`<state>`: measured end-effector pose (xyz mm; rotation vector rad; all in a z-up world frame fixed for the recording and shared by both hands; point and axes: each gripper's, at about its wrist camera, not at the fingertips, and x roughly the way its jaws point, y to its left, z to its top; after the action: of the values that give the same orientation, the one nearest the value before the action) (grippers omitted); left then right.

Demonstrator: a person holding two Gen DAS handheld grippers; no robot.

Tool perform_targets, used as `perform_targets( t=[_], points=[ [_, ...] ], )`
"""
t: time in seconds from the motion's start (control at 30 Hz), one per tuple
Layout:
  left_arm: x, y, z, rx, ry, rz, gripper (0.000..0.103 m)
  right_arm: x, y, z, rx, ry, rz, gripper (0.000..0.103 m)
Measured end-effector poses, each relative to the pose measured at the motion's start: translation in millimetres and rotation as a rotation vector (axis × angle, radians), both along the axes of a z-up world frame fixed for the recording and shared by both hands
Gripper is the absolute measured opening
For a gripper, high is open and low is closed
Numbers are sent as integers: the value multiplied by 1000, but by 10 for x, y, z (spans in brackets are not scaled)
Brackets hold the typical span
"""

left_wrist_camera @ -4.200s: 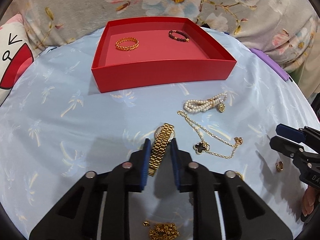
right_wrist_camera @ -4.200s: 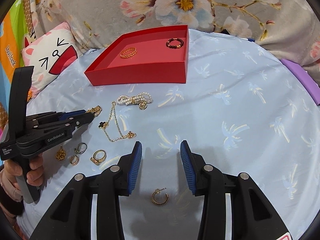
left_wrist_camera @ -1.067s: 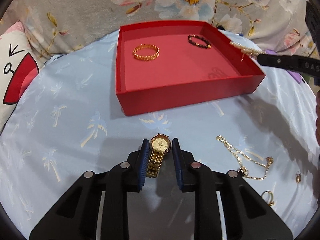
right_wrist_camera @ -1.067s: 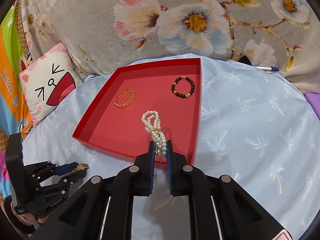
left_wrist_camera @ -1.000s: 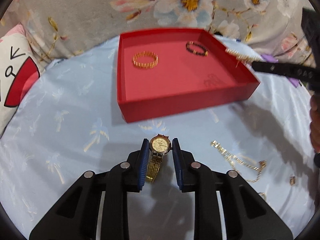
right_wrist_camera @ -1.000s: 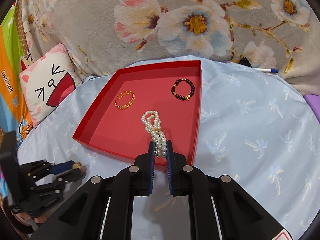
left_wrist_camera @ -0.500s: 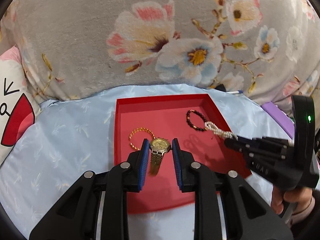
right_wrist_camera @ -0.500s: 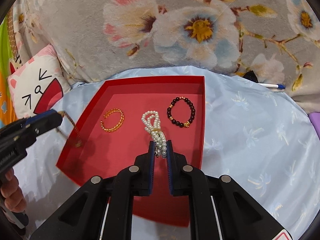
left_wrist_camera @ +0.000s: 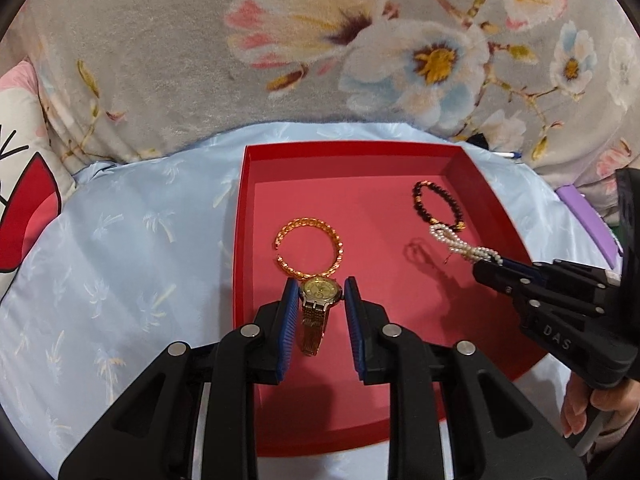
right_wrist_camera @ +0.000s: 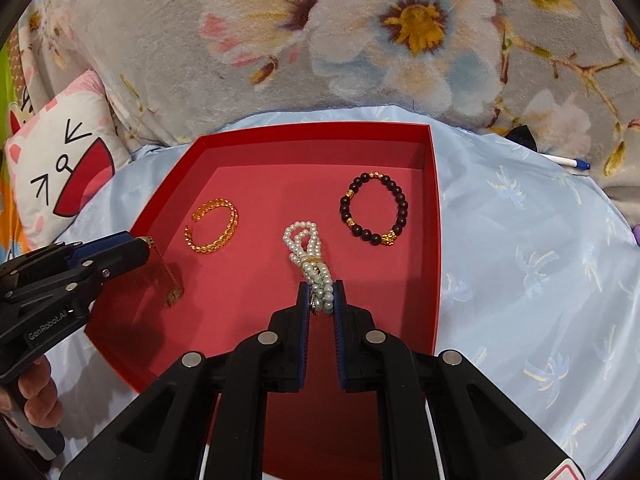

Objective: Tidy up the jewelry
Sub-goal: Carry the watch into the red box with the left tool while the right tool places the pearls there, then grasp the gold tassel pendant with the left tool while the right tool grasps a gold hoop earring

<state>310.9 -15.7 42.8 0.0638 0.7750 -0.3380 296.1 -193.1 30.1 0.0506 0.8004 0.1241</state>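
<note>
Watch (left_wrist_camera: 321, 291) gripped, left tongs (left_wrist_camera: 321, 304) angled downward

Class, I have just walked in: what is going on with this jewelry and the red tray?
A person holds a gripper in each hand over the red tray. The left gripper is shut on a gold watch, the right gripper on a pearl bracelet. A gold bangle and a dark bead bracelet lie in the tray.

Home: floral blanket (left_wrist_camera: 320, 52), cat cushion (right_wrist_camera: 60, 168)
</note>
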Motion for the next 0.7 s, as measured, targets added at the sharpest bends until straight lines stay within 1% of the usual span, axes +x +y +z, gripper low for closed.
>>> perform_targets(
  t=[0.1, 0.17, 0.27, 0.33, 0.43, 0.57, 0.63, 0.7],
  points=[
    [125, 26, -78, -30, 17, 24, 23, 46, -1, -29, 9, 5, 1, 13],
    [161, 58, -82, -41, 7, 42, 24, 49, -29, -22, 8, -18, -12, 15],
    [167, 106, -59, -47, -7, 55, 31, 41, -115, -4, 41, -28, -27, 16],
    [139, 146, -23, -47, -25, 59, 31, 7, -165, 23, 62, -36, -32, 16],
    [54, 198, 35, -45, -46, 63, 33, -87, -201, 70, 73, -44, -32, 16],
    [-168, 275, 67, -46, -43, 50, 35, -301, -222, 142, 92, -52, -23, 16],
    [-308, 321, 73, -51, -44, 43, 37, -447, -231, 166, 101, -56, -23, 17],
    [-464, 375, 66, -56, -43, 39, 44, -615, -235, 177, 109, -57, -20, 20]
  ],
)
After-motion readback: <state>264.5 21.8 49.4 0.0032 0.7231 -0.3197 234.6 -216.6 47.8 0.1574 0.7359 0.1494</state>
